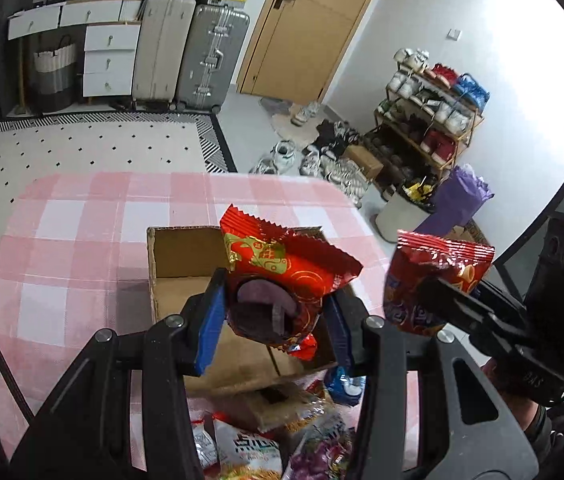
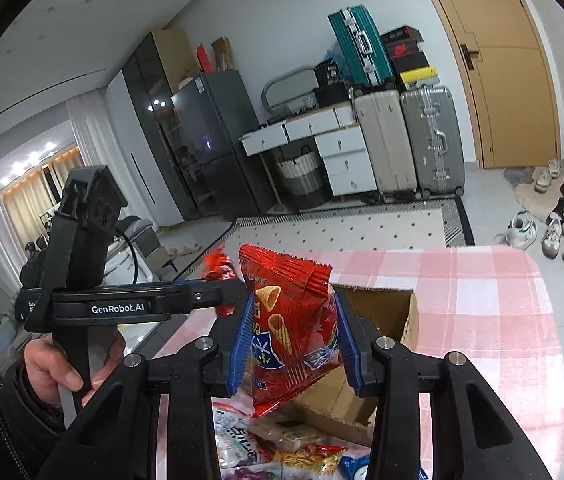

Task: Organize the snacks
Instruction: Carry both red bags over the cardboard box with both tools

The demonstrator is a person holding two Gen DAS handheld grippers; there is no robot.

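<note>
**Holding two snack packs over the box**

Left hand-held gripper (image 1: 277, 312): both blue pads clamped on a red pastry packet (image 1: 282, 276) with gold print and a clear window showing a dark round cake. Packet is in the air, tilted, above the open cardboard box (image 1: 177, 264). Not touching the box as far as I can tell.

Right hand-held gripper (image 2: 296, 344): blue pads closed on a red chip bag (image 2: 290, 320) with cone-shaped crisps printed on it, crimped top edge up. Bag hangs off the surface, in front of and above the near edge of the box (image 2: 394, 316). In the left wrist view the same bag (image 1: 434, 276) sits to the right of the pastry packet, the two apart.

Person's left hand (image 2: 57, 364) wraps the handle of the left unit, seen in the right wrist view.

Below both grippers: loose pile of snacks (image 1: 265, 440) on the surface just in front of the box — white, purple, blue and orange packets, overlapping. Can't tell exact count.

Box interior looks bare where visible; near part is hidden behind the packet.

Surface has a pink and white checked cloth (image 1: 81, 240). Beyond it: dotted white rug (image 1: 81, 148) on the floor, then suitcases (image 1: 189, 52), white drawers (image 1: 109, 60), wooden door (image 1: 310, 24). Shoe rack (image 1: 430, 120) and loose shoes far right.
</note>
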